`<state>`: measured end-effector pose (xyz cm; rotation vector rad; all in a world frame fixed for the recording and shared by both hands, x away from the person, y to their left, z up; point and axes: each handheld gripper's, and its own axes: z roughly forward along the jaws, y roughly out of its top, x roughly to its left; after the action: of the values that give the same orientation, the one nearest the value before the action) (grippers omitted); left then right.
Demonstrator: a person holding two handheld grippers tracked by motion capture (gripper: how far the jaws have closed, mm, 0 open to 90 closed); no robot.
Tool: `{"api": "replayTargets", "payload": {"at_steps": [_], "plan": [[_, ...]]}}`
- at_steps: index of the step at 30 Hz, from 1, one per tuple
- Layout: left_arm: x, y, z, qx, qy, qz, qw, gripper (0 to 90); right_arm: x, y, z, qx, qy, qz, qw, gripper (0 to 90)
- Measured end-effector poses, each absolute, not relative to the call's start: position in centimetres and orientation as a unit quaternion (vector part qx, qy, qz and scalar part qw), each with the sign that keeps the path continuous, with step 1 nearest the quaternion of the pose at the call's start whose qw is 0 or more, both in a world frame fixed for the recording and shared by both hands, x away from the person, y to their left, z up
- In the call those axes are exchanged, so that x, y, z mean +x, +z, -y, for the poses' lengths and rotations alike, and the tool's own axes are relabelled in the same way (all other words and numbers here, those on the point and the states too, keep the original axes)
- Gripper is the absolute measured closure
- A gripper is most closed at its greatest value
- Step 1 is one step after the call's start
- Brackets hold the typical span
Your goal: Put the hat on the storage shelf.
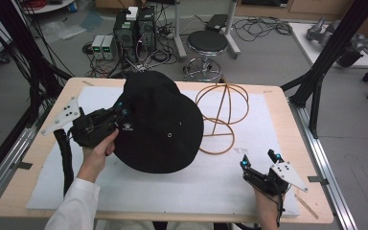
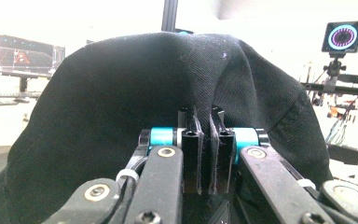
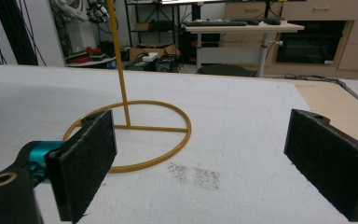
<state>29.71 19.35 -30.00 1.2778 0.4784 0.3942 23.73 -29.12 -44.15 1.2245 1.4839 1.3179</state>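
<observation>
Two claws at work here, and the job looks roughly half done to me. Biggest thing first: the tabletop (image 1: 278, 103), wood with a white sheet (image 1: 220, 182) laid over most of it. On that sheet, left of centre, is a black hat (image 1: 167, 124), a floppy bucket type, held up off the sheet rather than lying flat as far as I can tell. Just right of it, touching or nearly touching the brim in the high view, stands the stand (image 1: 220, 115), a yellow wire frame with a ring base, an upright post and a domed top. Nothing is on it yet.

Left claw (image 1: 123, 108) is pressed together on a fold of the hat's fabric; in the left claw's own view you can see cloth bunched between the jaws, with the crown rising behind. Right claw (image 1: 258, 160) rests near the front right corner of the sheet, well apart from the hat, jaws spread wide with nothing between them, aimed at the stand's base ring.

So: hat picked up, done. Left to do, I reckon: carry it right, drop the crown over the dome, let go.
</observation>
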Motion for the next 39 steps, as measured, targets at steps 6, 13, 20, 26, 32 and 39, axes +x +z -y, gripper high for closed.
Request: {"api": "replayTargets", "payload": {"at_steps": [6, 13, 20, 26, 32, 39], "plan": [[30.2, -28.9, -18.7, 0.574, 0.183, -0.217, 0.768, 85.8, 23.7, -44.2, 29.1, 0.483, 0.52, -0.585, 0.393, 8.4], [31.1, -27.2, -17.9, 0.553, 0.187, -0.209, 0.785, 85.9, 23.7, -44.1, 29.0, 0.48, 0.516, -0.588, 0.397, 8.4], [32.6, -25.3, -16.5, 0.523, 0.169, -0.199, 0.811, 85.8, 23.8, -44.1, 29.0, 0.483, 0.515, -0.586, 0.397, 8.4], [34.4, -22.4, -14.7, 0.521, 0.182, -0.186, 0.813, 85.8, 23.8, -44.1, 29.0, 0.485, 0.514, -0.585, 0.398, 8.3], [36.3, -21.0, -12.0, 0.531, 0.174, -0.18, 0.809, 85.8, 23.9, -44.2, 29.1, 0.49, 0.517, -0.582, 0.392, 8.4], [38.2, -20.6, -8.2, 0.562, 0.178, -0.168, 0.79, 85.8, 23.9, -44.2, 29.1, 0.485, 0.519, -0.584, 0.393, 8.4]]}}
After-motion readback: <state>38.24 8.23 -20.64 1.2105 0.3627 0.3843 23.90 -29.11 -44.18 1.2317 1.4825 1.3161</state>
